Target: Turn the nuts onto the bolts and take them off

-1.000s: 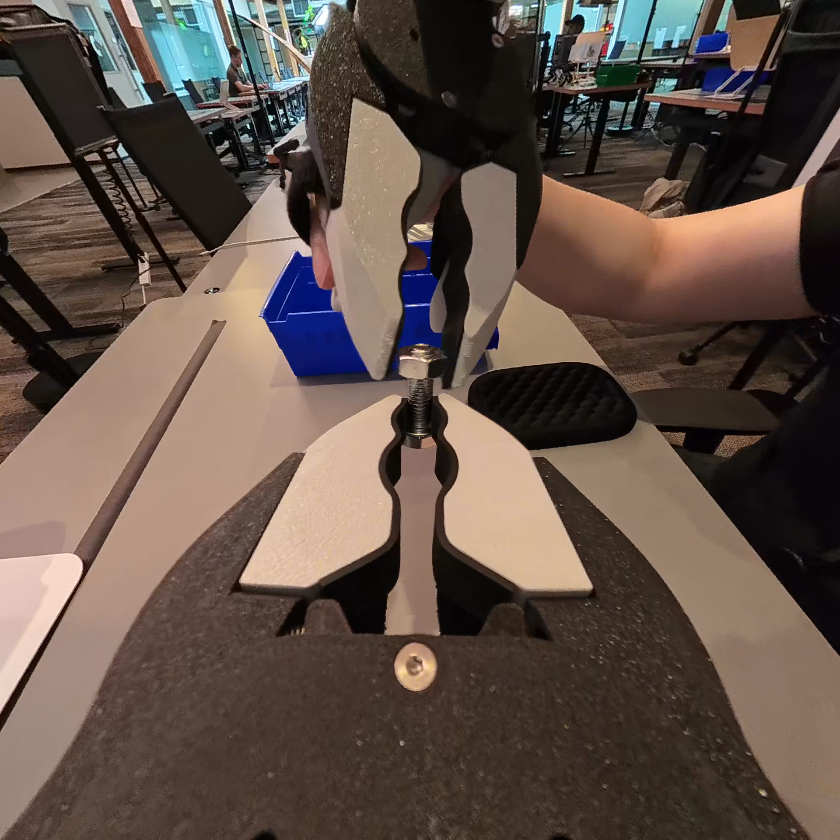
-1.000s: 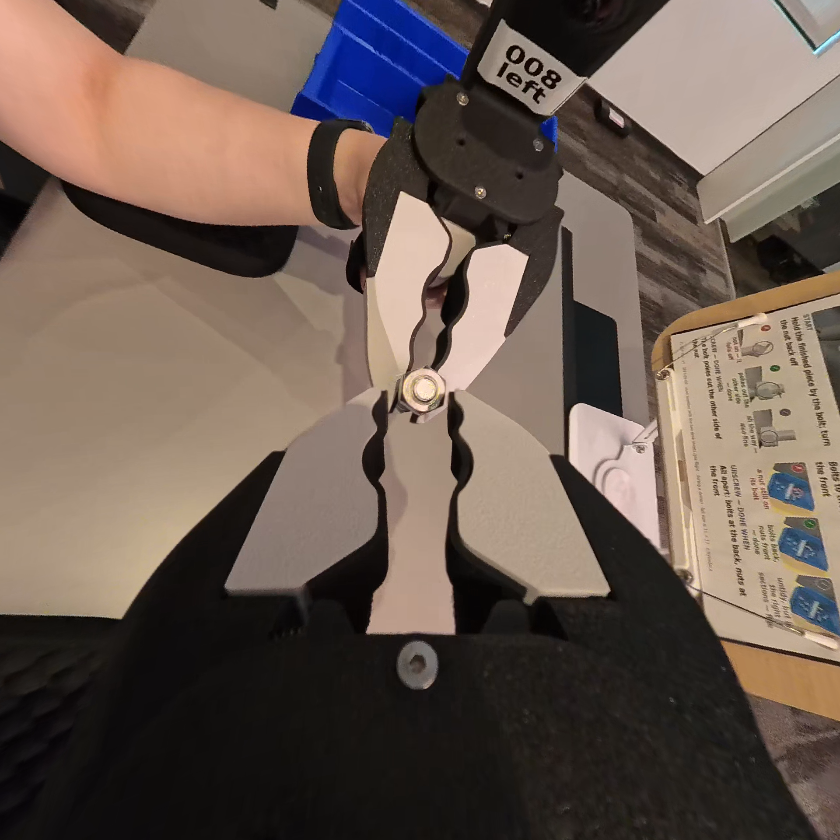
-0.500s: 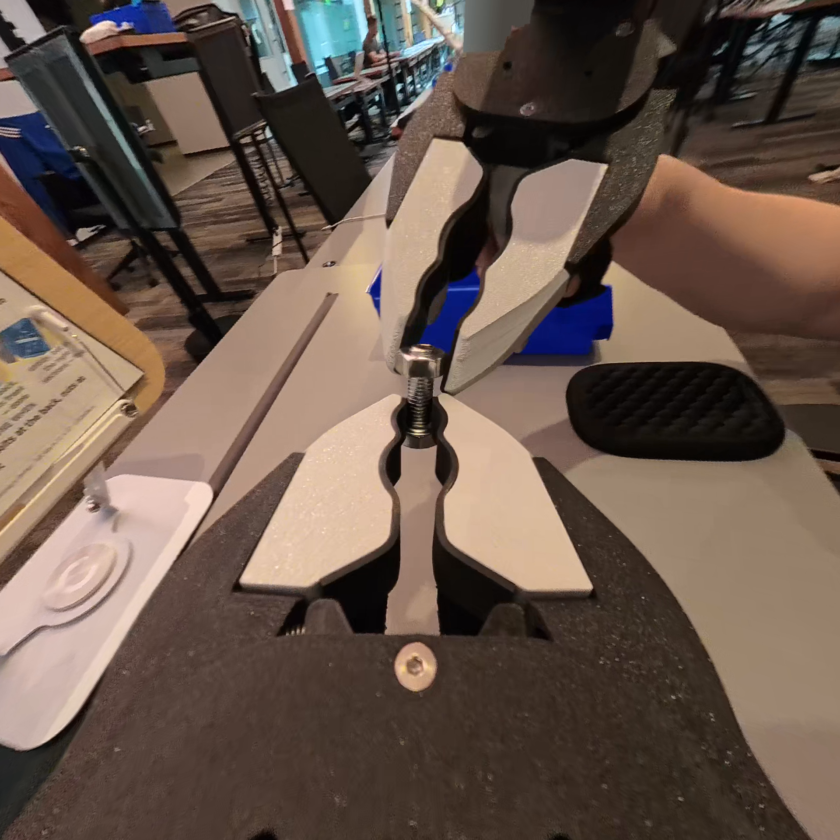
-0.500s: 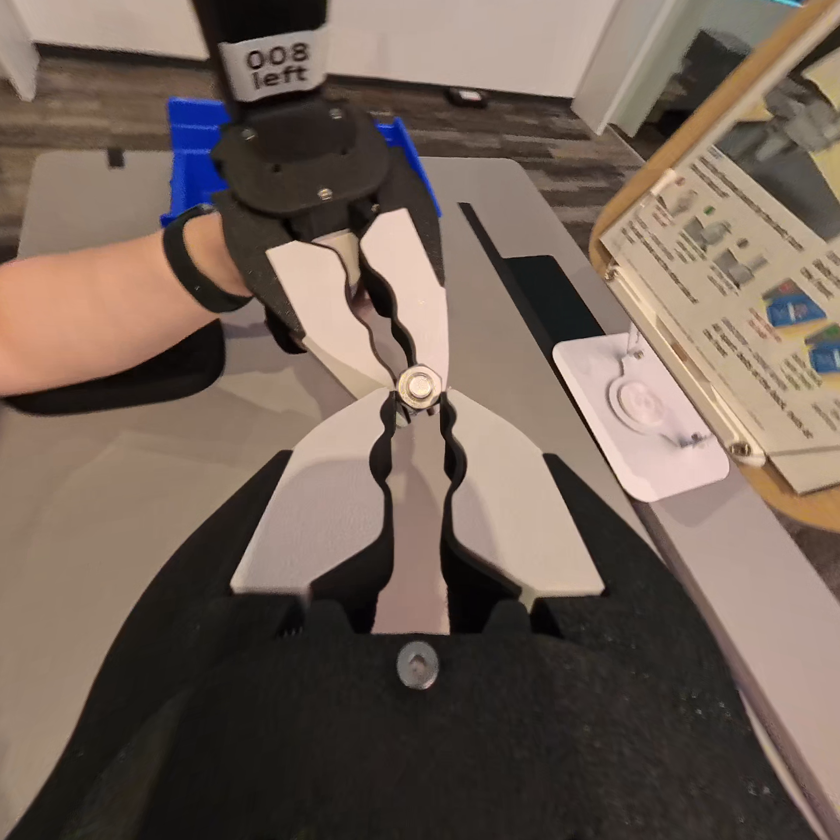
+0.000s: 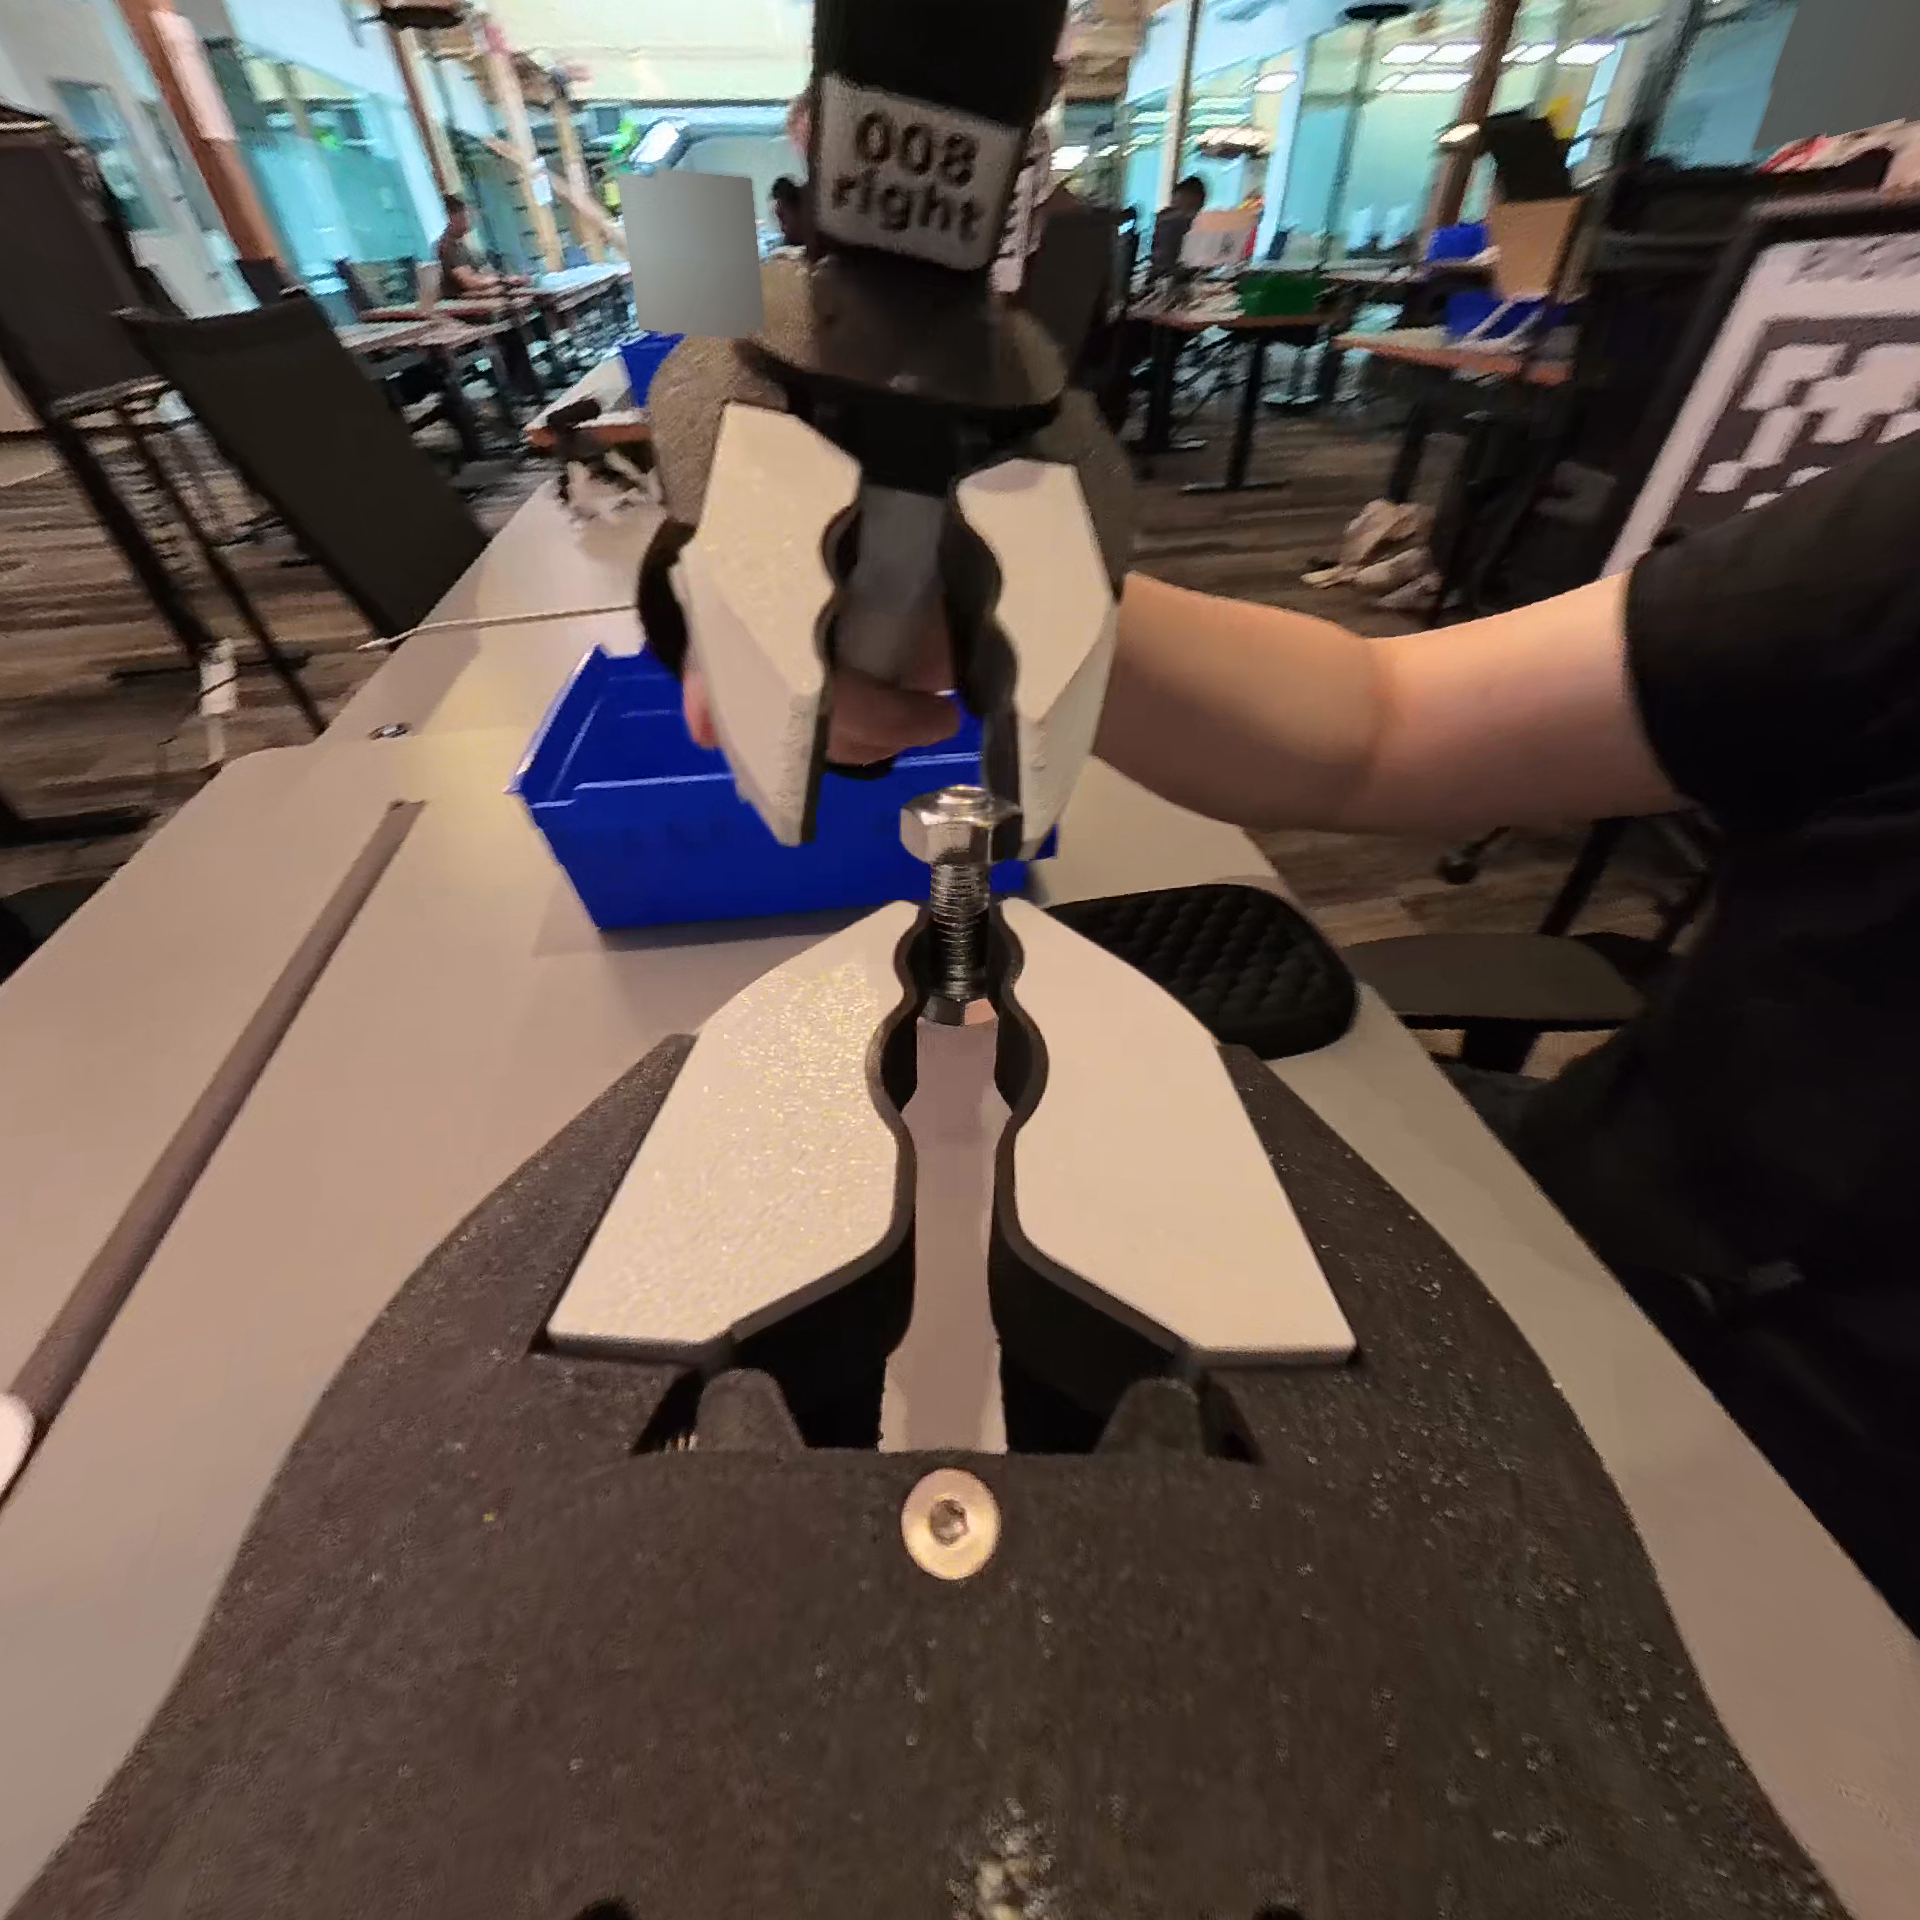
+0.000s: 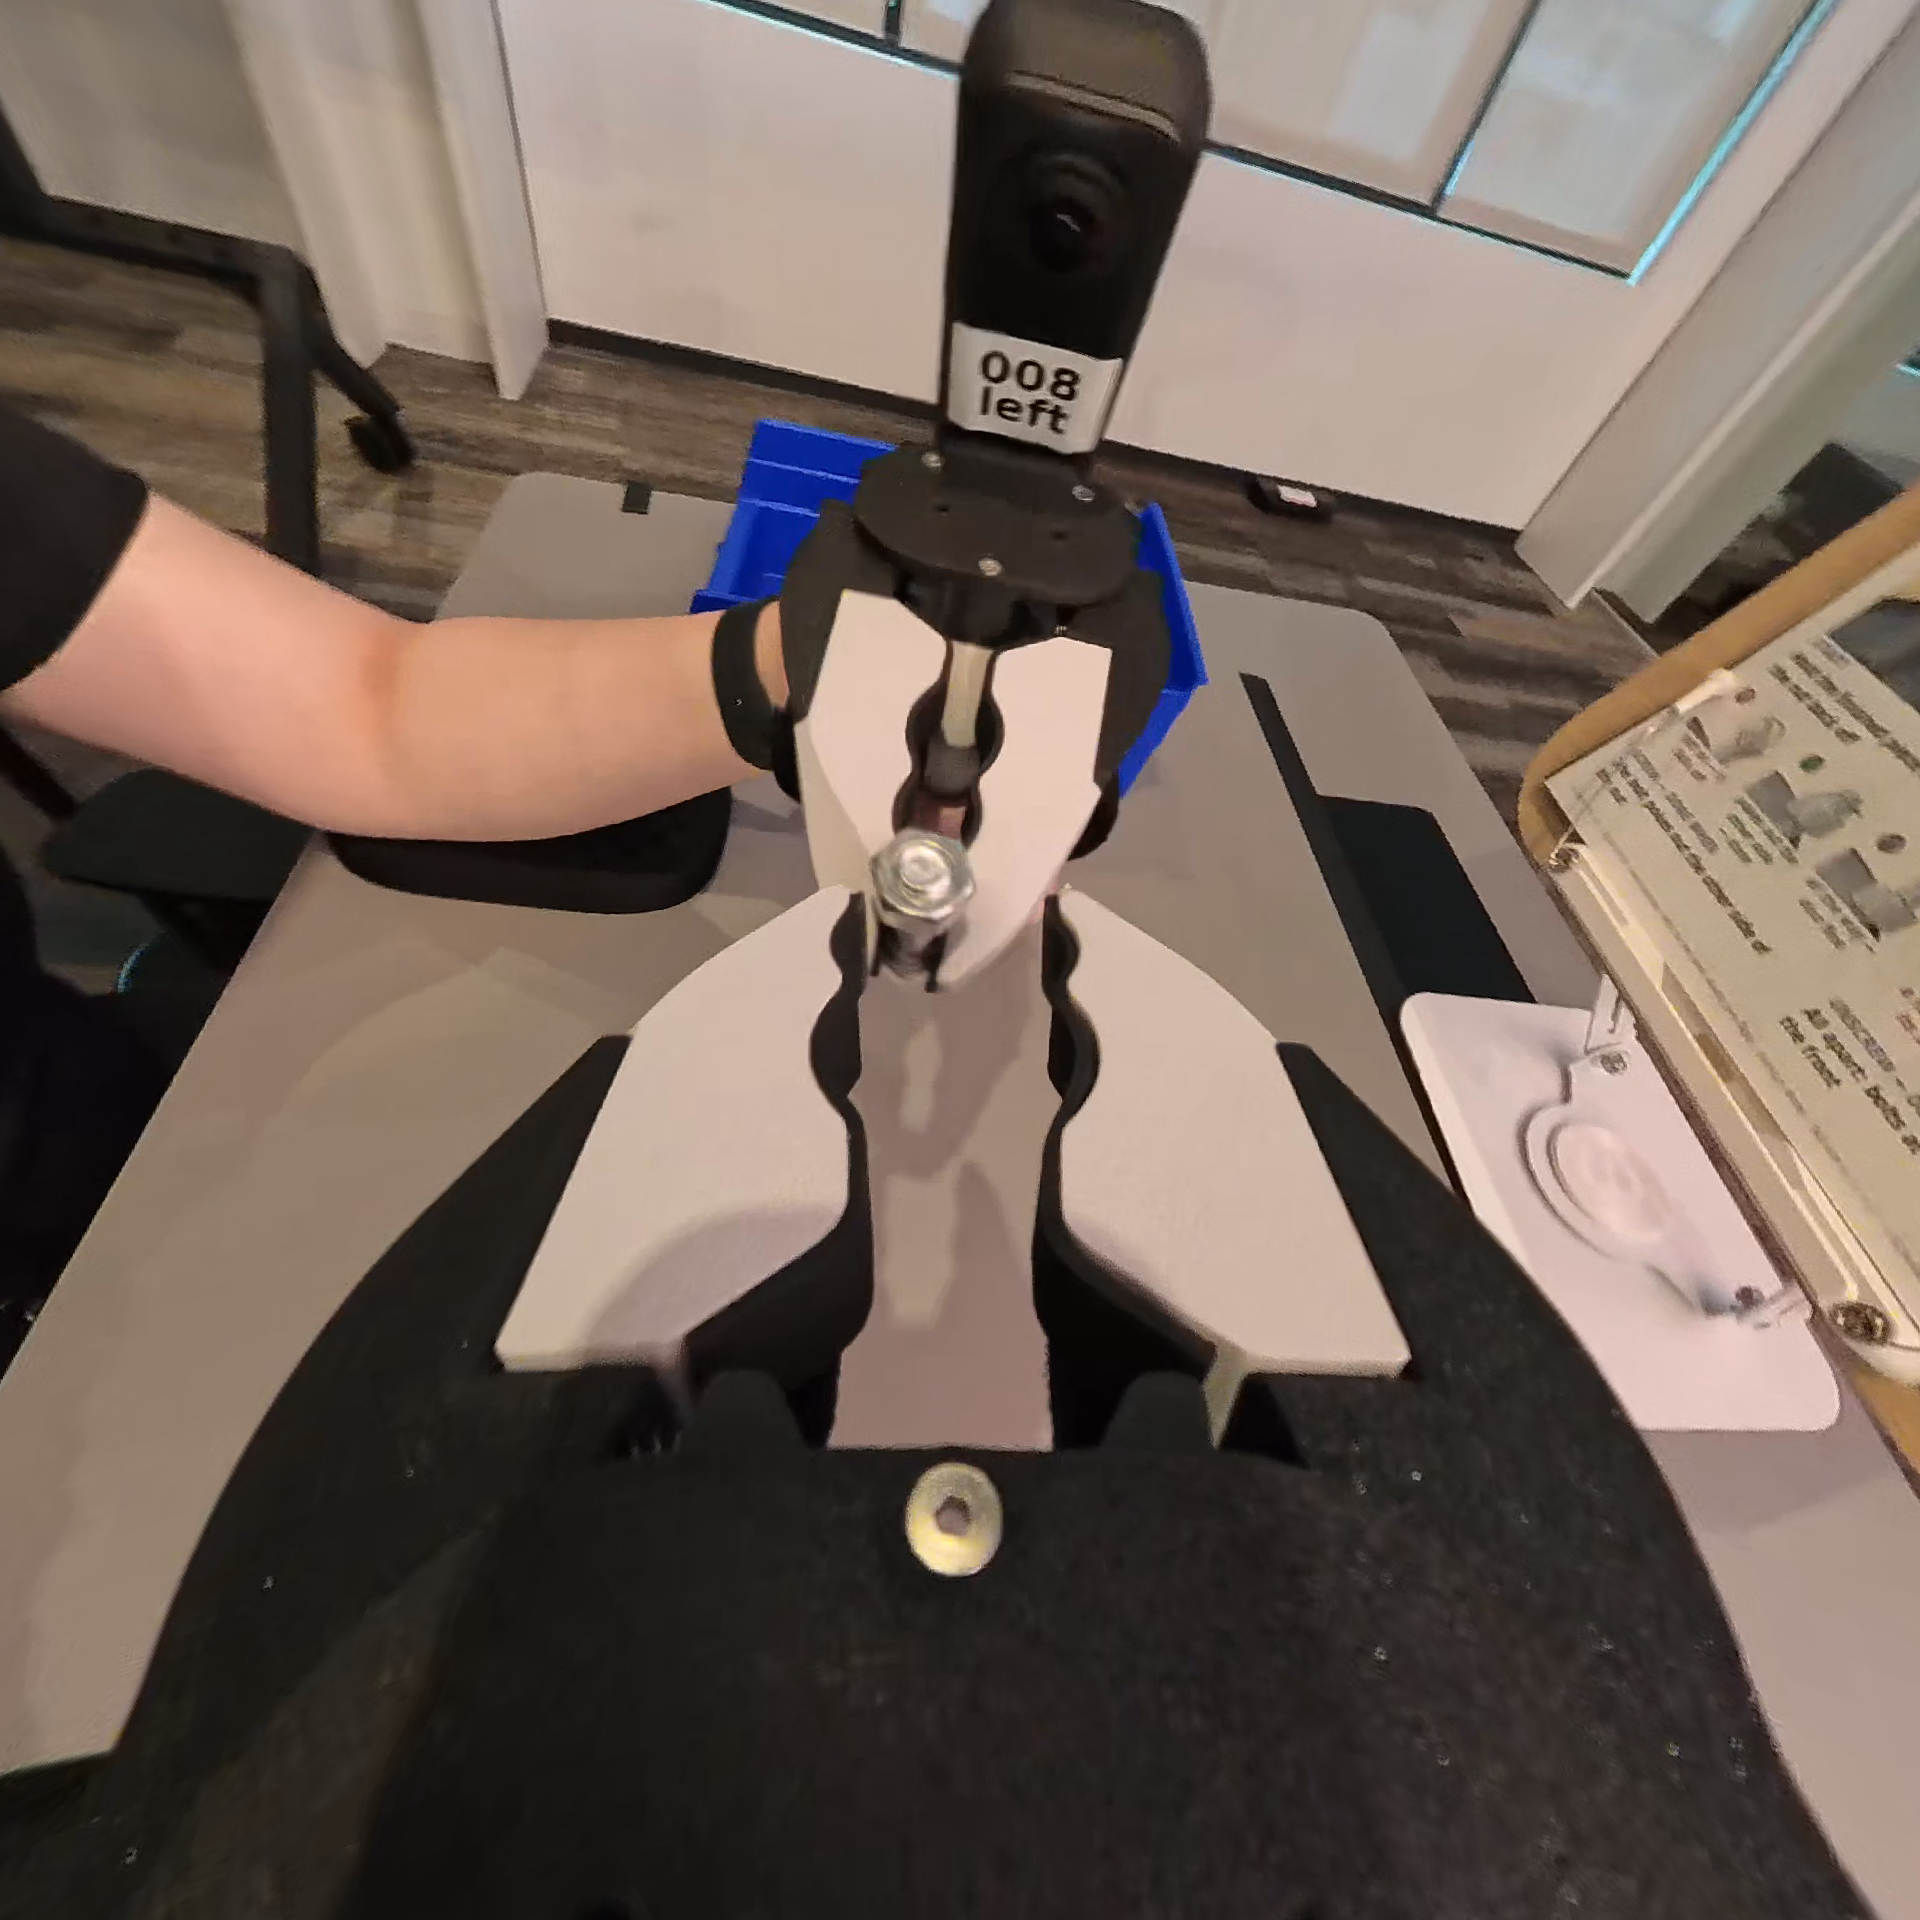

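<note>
Both grippers meet over the grey table (image 5: 312, 1039), raised above it. Left gripper (image 5: 958, 961) is narrowed on the lower shank of a steel bolt (image 5: 954, 914), holding it upright with the bolt head just below its fingertips. Right gripper (image 6: 951, 935) stands parted: one fingertip touches the hex nut (image 5: 948, 828) at the top of the thread, the other fingertip stands clear, so the nut is not clamped.

Behind them sits a blue bin (image 5: 665, 831), a black pad (image 5: 1216, 966) to its right; a laminated instruction sheet (image 6: 1787, 935) lies at the table edge.

Judgement: a re-grip between turns, the nut near the thread's end. Whether it is going on or coming off cannot be told.

For a clean next turn:
- close the right fingers squarely on two opposite flats, not corners;
- keep the rotation axis in line with the bolt;
- left grip stays firm so the bolt does not spin;
- risk: a nut this near the end may drop.
</note>
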`<state>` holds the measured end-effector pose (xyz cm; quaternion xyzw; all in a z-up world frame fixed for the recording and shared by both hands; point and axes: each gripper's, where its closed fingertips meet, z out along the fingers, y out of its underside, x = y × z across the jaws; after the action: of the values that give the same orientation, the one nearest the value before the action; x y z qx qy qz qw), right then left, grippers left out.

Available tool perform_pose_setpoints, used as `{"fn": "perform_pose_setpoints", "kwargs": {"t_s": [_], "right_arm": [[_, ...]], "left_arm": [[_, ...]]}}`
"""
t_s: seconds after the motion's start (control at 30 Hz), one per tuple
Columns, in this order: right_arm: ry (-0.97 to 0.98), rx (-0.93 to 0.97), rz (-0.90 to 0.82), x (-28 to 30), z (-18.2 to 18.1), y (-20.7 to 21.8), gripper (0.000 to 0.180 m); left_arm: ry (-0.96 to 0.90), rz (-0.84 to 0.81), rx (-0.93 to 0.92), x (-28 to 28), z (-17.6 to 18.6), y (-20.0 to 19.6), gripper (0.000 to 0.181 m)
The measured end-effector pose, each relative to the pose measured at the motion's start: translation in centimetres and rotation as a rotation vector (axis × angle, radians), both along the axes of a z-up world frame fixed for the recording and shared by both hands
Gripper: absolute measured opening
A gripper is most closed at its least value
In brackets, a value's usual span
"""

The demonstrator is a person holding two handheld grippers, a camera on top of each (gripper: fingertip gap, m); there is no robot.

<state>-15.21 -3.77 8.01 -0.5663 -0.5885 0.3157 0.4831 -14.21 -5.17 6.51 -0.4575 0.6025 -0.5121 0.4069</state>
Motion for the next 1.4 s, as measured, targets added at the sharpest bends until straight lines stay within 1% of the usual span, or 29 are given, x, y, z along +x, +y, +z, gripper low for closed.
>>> {"fn": "perform_pose_setpoints", "kwargs": {"t_s": [0.1, 0.2, 0.23, 0.3, 0.43, 0.6, 0.7, 0.73, 0.8, 0.93, 1.0, 1.07, 1.23, 1.3, 1.4], "right_arm": [[0.017, 0.014, 0.088, -0.4, 0.2, -1.3, 0.029], [0.05, 0.017, 0.158, -0.9, 0.6, -2.4, 0.022], [0.044, 0.014, 0.159, -0.9, 0.5, -2.4, 0.018], [0.052, 0.014, 0.143, -1.0, 0.6, -2.2, 0.017], [0.106, -0.041, -0.013, -0.9, 0.9, -0.4, 0.017], [0.221, -0.214, -0.269, -0.6, 0.7, 2.2, 0.017], [0.258, -0.254, -0.334, -0.5, 0.4, 2.7, 0.017], [0.266, -0.247, -0.319, -0.6, 0.5, 2.5, 0.018], [0.291, -0.202, -0.248, -0.7, 1.2, 1.9, 0.033], [0.388, -0.063, -0.161, 0.1, 4.1, 1.9, 0.049], [0.416, -0.058, -0.075, -0.1, 5.1, 1.4, 0.049], [0.451, -0.107, -0.045, -0.5, 5.7, 1.7, 0.055], [0.485, -0.251, 0.062, -1.7, 5.1, 1.4, 0.051], [0.46, -0.26, 0.089, -2.0, 4.4, 0.9, 0.053], [0.392, -0.221, 0.087, -2.4, 3.2, 0.6, 0.056]], "left_arm": [[-0.014, -0.065, -0.017, -0.2, 0.3, -1.1, 0.009], [-0.021, -0.098, -0.022, -0.2, 0.4, -1.6, 0.009], [-0.023, -0.103, -0.022, -0.2, 0.4, -1.7, 0.009], [-0.035, -0.084, -0.023, -0.2, 0.6, -1.4, 0.009], [-0.047, 0.046, -0.003, -0.1, 0.9, 0.7, 0.009], [-0.02, 0.238, 0.06, 0.2, 0.5, 3.4, 0.009], [-0.007, 0.255, 0.063, 0.2, 0.3, 3.7, 0.009], [-0.019, 0.236, 0.047, 0.2, 0.5, 3.5, 0.009], [-0.059, 0.196, -0.002, 0.0, 1.1, 3.1, 0.009], [-0.125, 0.098, -0.126, -0.3, 2.3, 2.1, 0.009], [-0.155, 0.063, -0.184, -0.4, 3.0, 1.8, 0.009], [-0.183, 0.044, -0.229, -0.3, 3.5, 1.6, 0.009], [-0.2, 0.026, -0.258, -0.1, 3.7, 1.4, 0.009], [-0.203, 0.045, -0.252, 0.0, 3.6, 1.7, 0.009], [-0.214, 0.079, -0.252, -0.1, 3.6, 2.4, 0.009]]}}
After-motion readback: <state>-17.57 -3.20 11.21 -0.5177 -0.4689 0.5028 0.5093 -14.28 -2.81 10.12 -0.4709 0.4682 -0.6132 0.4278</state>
